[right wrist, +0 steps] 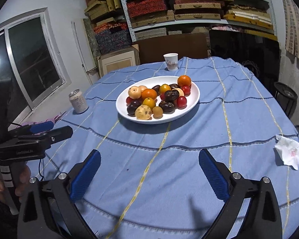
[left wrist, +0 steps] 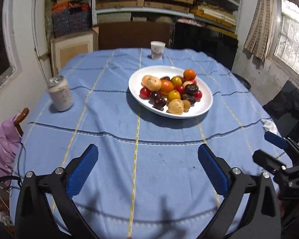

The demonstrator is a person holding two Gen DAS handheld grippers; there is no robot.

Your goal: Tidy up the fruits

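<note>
A white oval plate (left wrist: 206,101) (right wrist: 195,97) sits mid-table, heaped with several fruits: oranges (left wrist: 166,86) (right wrist: 184,81), red tomatoes (left wrist: 145,92), dark purple fruits (right wrist: 167,107), yellow ones (left wrist: 173,96) and tan ones (right wrist: 143,112). My left gripper (left wrist: 148,149) hangs open over the near cloth, well short of the plate, nothing between its blue pads. My right gripper (right wrist: 149,155) is likewise open and holds nothing, near the front of the table. Each gripper shows at the other view's edge.
A blue checked tablecloth (left wrist: 113,119) covers the round table. A drink can (left wrist: 59,93) (right wrist: 78,101) stands at the left, a paper cup (left wrist: 157,49) (right wrist: 171,61) at the far edge, a crumpled tissue (right wrist: 289,152) at the right. Shelves of boxes line the back wall.
</note>
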